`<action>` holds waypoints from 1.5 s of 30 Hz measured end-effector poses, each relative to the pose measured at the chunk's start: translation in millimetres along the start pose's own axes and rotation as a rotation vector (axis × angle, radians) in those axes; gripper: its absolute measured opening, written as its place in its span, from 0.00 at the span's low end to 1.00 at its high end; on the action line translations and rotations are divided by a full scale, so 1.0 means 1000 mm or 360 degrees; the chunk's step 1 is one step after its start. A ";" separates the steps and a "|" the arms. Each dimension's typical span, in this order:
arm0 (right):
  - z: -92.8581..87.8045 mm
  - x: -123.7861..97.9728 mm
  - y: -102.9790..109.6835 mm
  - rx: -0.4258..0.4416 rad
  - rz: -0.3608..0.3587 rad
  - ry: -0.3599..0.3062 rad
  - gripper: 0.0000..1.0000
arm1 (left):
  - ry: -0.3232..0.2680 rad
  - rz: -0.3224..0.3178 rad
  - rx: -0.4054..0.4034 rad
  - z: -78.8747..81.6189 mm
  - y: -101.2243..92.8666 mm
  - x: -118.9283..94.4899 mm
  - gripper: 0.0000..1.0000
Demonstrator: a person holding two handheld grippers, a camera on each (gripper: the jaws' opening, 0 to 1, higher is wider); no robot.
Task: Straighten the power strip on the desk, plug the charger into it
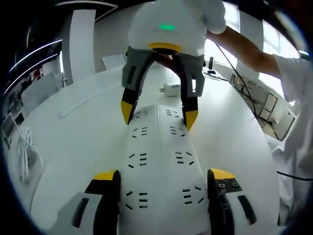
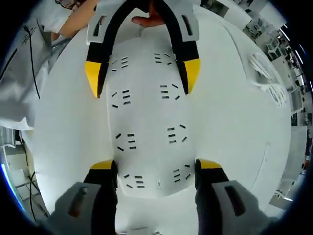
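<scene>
A long white power strip (image 1: pixel 159 156) lies flat on the white desk (image 1: pixel 73 132), several socket pairs facing up. My left gripper (image 1: pixel 164 175) clamps its near end, both yellow-tipped jaws pressed to its sides. My right gripper (image 1: pixel 159 113) comes in from the far side and clasps the opposite end. In the right gripper view the strip (image 2: pixel 146 122) runs away from my right gripper (image 2: pixel 155 164), which holds this end, to the left gripper (image 2: pixel 142 72) on the far end. A small white charger (image 1: pixel 171 89) sits on the desk beyond the strip.
A coiled white cable (image 1: pixel 24 152) lies near the desk edge, and shows again (image 2: pixel 266 78) in the right gripper view. A person in a white shirt (image 1: pixel 171 24) stands at the desk. Shelving and other desks (image 1: pixel 264 105) stand beyond.
</scene>
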State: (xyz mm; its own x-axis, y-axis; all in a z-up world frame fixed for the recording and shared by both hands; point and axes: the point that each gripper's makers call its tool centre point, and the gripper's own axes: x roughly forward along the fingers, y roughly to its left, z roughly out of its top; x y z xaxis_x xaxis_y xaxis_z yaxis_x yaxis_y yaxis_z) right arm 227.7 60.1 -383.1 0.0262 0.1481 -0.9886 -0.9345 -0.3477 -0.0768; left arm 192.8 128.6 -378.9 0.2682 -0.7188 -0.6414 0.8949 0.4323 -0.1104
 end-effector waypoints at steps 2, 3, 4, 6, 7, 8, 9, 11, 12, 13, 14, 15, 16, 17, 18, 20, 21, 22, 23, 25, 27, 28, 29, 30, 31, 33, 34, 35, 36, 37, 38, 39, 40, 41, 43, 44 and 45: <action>0.000 0.000 0.000 0.0006 -0.0001 0.0002 0.63 | -0.0010 -0.0010 0.0001 0.000 0.000 0.000 0.74; 0.000 0.000 0.000 0.0007 -0.0001 -0.0001 0.63 | -0.0013 -0.0010 0.0000 0.001 0.000 0.000 0.74; 0.000 0.000 0.000 0.0009 -0.0002 -0.0003 0.63 | -0.0013 -0.0009 0.0001 0.001 0.000 0.001 0.74; 0.000 0.000 -0.001 0.0009 -0.0003 -0.0008 0.63 | -0.0012 -0.0007 0.0001 0.001 0.000 0.001 0.74; 0.000 0.000 -0.001 0.0011 -0.0004 -0.0015 0.63 | -0.0014 -0.0007 0.0000 0.001 0.000 0.001 0.74; 0.000 0.000 0.000 0.0014 -0.0006 -0.0023 0.63 | -0.0014 -0.0007 0.0000 0.001 0.000 0.001 0.74; 0.000 0.000 0.000 0.0017 -0.0008 -0.0031 0.63 | -0.0014 -0.0007 0.0000 0.001 0.000 0.001 0.74; 0.000 0.000 0.000 0.0023 -0.0011 -0.0046 0.63 | -0.0017 -0.0007 0.0000 0.001 0.000 0.001 0.74; 0.000 0.000 0.000 0.0025 -0.0012 -0.0051 0.63 | -0.0020 -0.0007 -0.0002 0.001 0.000 0.001 0.74; 0.000 0.000 0.000 0.0028 -0.0013 -0.0054 0.63 | -0.0022 -0.0007 -0.0002 0.001 0.000 0.001 0.74; 0.000 0.000 0.000 0.0031 -0.0014 -0.0057 0.63 | -0.0023 -0.0008 -0.0002 0.002 0.000 0.002 0.74; 0.000 0.000 0.000 0.0032 -0.0015 -0.0059 0.63 | -0.0025 -0.0009 -0.0001 0.002 -0.001 0.002 0.74; 0.000 0.000 0.001 0.0035 -0.0015 -0.0059 0.63 | -0.0028 -0.0012 -0.0002 0.002 -0.001 0.002 0.75; 0.000 0.000 0.001 0.0036 -0.0015 -0.0059 0.63 | -0.0030 -0.0015 0.0001 0.002 -0.001 0.002 0.75; 0.000 0.000 0.001 0.0038 -0.0015 -0.0058 0.63 | -0.0033 -0.0028 0.0007 0.002 -0.001 0.003 0.74; 0.000 0.000 0.001 0.0045 -0.0014 -0.0054 0.63 | -0.0030 -0.0042 0.0018 0.003 -0.001 0.003 0.74; 0.000 0.000 0.001 0.0047 -0.0014 -0.0051 0.63 | -0.0025 -0.0048 0.0024 0.003 -0.001 0.003 0.74; -0.001 0.000 0.001 0.0051 -0.0015 -0.0049 0.63 | -0.0015 -0.0051 0.0030 0.003 -0.001 0.003 0.74; -0.001 0.000 0.002 0.0056 -0.0015 -0.0047 0.63 | 0.0000 -0.0054 0.0039 0.003 -0.001 0.004 0.74; -0.001 0.000 0.002 0.0065 -0.0017 -0.0045 0.63 | 0.0044 -0.0055 0.0062 0.002 -0.002 0.003 0.74; -0.001 -0.001 0.003 0.0075 -0.0019 -0.0051 0.63 | 0.0085 -0.0063 0.0089 0.001 -0.005 0.004 0.74; -0.001 -0.001 0.003 0.0079 -0.0019 -0.0053 0.63 | 0.0113 -0.0068 0.0109 0.000 -0.007 0.004 0.74; -0.001 -0.001 0.004 0.0086 -0.0021 -0.0059 0.63 | 0.0149 -0.0075 0.0132 -0.001 -0.008 0.004 0.74; -0.002 -0.001 0.004 0.0096 -0.0022 -0.0066 0.63 | 0.0171 -0.0083 0.0149 -0.001 -0.009 0.004 0.74; -0.002 -0.001 0.004 0.0103 -0.0024 -0.0072 0.63 | 0.0192 -0.0088 0.0164 -0.002 -0.010 0.004 0.74; -0.002 -0.001 0.004 0.0115 -0.0025 -0.0081 0.63 | 0.0221 -0.0101 0.0187 -0.003 -0.011 0.004 0.74; -0.002 -0.001 0.004 0.0122 -0.0026 -0.0084 0.63 | 0.0232 -0.0109 0.0195 -0.003 -0.012 0.004 0.74; -0.002 -0.001 0.004 0.0129 -0.0027 -0.0085 0.63 | 0.0243 -0.0119 0.0206 -0.003 -0.012 0.003 0.73; -0.002 -0.001 0.005 0.0137 -0.0027 -0.0085 0.63 | 0.0254 -0.0127 0.0216 -0.003 -0.012 0.003 0.73; -0.002 -0.001 0.005 0.0142 -0.0026 -0.0085 0.63 | 0.0263 -0.0134 0.0223 -0.004 -0.012 0.003 0.73; -0.002 -0.001 0.005 0.0146 -0.0025 -0.0082 0.63 | 0.0276 -0.0135 0.0230 -0.003 -0.012 0.003 0.73; -0.002 -0.001 0.005 0.0147 -0.0024 -0.0079 0.63 | 0.0286 -0.0134 0.0235 -0.004 -0.012 0.003 0.73; -0.002 -0.001 0.005 0.0148 -0.0024 -0.0077 0.63 | 0.0292 -0.0133 0.0237 -0.004 -0.012 0.004 0.73; -0.002 -0.001 0.005 0.0148 -0.0023 -0.0076 0.63 | 0.0299 -0.0131 0.0240 -0.004 -0.012 0.003 0.73; -0.002 -0.001 0.005 0.0150 -0.0025 -0.0077 0.63 | 0.0301 -0.0131 0.0240 -0.004 -0.012 0.003 0.73; -0.002 -0.001 0.006 0.0151 -0.0026 -0.0077 0.63 | 0.0298 -0.0132 0.0239 -0.004 -0.011 0.004 0.73; -0.002 -0.001 0.006 0.0153 -0.0027 -0.0078 0.63 | 0.0296 -0.0133 0.0238 -0.004 -0.011 0.003 0.73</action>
State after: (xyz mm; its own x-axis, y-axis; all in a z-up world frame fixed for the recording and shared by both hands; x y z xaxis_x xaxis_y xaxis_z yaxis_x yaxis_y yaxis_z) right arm 223.1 56.5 -383.1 0.0270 0.1994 -0.9796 -0.9638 -0.2549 -0.0784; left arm 182.2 123.3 -382.8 0.1331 -0.6304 -0.7648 0.9578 0.2801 -0.0642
